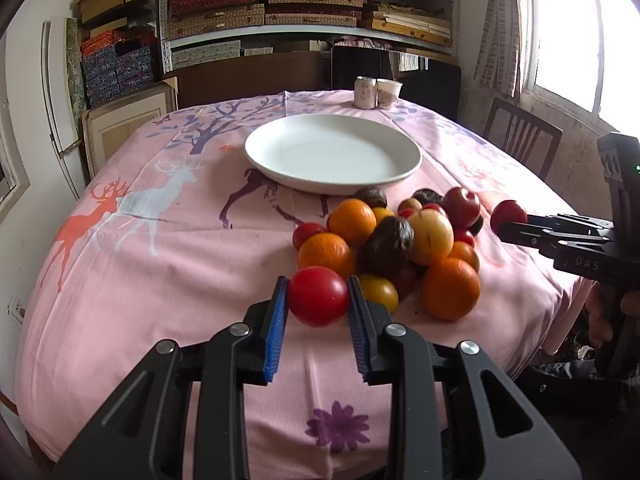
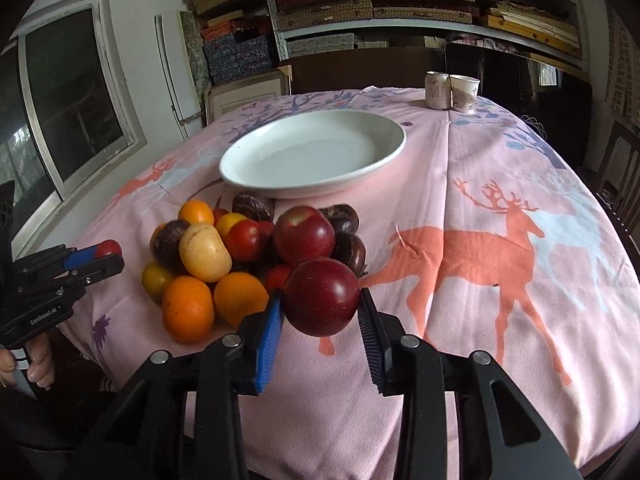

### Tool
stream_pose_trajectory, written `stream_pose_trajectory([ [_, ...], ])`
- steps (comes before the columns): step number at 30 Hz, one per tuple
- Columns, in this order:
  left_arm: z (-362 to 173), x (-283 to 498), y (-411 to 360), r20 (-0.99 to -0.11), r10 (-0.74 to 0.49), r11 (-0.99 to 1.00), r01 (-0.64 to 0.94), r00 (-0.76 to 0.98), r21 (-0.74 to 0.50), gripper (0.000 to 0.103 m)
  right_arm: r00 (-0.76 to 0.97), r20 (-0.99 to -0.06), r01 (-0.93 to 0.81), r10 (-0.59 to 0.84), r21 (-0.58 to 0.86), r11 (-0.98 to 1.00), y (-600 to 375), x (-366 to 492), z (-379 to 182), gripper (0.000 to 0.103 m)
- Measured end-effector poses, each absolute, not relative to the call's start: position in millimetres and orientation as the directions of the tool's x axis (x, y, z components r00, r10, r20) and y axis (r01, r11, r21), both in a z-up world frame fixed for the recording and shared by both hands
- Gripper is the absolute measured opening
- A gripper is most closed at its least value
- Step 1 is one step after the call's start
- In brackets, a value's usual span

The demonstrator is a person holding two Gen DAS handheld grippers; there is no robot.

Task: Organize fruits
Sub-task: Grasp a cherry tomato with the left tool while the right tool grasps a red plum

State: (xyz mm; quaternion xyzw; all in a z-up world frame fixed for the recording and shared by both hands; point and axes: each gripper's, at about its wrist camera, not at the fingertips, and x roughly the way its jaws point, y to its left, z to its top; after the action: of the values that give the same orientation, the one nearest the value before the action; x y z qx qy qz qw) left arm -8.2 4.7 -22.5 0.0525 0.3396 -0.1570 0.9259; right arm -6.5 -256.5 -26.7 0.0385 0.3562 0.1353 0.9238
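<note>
A heap of fruit [image 1: 392,240] lies on the pink tablecloth in front of an empty white plate [image 1: 332,152]: oranges, red and yellow tomatoes, dark passion fruits, a yellow apple, red plums. My left gripper [image 1: 318,294] is shut on a red tomato [image 1: 318,296] at the near edge of the heap. My right gripper [image 2: 322,304] is shut on a dark red plum [image 2: 322,298] at the heap's right side; it shows in the left wrist view [image 1: 510,220] too. The plate [image 2: 312,156] and the heap [image 2: 240,248] also show in the right wrist view, with the left gripper [image 2: 106,254] at the left.
A drink can [image 1: 365,92] and a paper cup [image 1: 389,93] stand at the table's far edge. A wooden chair [image 1: 520,136] stands at the right. Shelves of boxes [image 1: 312,4] fill the back wall. The table edge drops off close below both grippers.
</note>
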Motion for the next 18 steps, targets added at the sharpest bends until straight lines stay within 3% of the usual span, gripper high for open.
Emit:
stream_pose_trajectory([
  [8,5,97,-25,-0.662,-0.305,0.936,0.344,0.685,-0.076,0.028,0.692,-0.650,-0.242,0.313,0.200,0.949,-254,83,8,0.038],
  [15,-22,192,-58,-0.761,-0.299,0.938,0.323,0.576,-0.124,0.030,0.650,-0.699,-0.221,0.299,0.203,0.954,-239,149,-12,0.040],
  [16,-26,196,-57,-0.769,-0.306,0.938,0.315,0.561,-0.144,0.033,0.653,-0.693,-0.222,0.305,0.210,0.952,-240,149,-11,0.049],
  [18,-26,197,-52,-0.765,-0.319,0.939,0.299,0.560,-0.172,0.061,0.680,-0.668,-0.218,0.303,0.210,0.953,-242,140,-8,0.059],
])
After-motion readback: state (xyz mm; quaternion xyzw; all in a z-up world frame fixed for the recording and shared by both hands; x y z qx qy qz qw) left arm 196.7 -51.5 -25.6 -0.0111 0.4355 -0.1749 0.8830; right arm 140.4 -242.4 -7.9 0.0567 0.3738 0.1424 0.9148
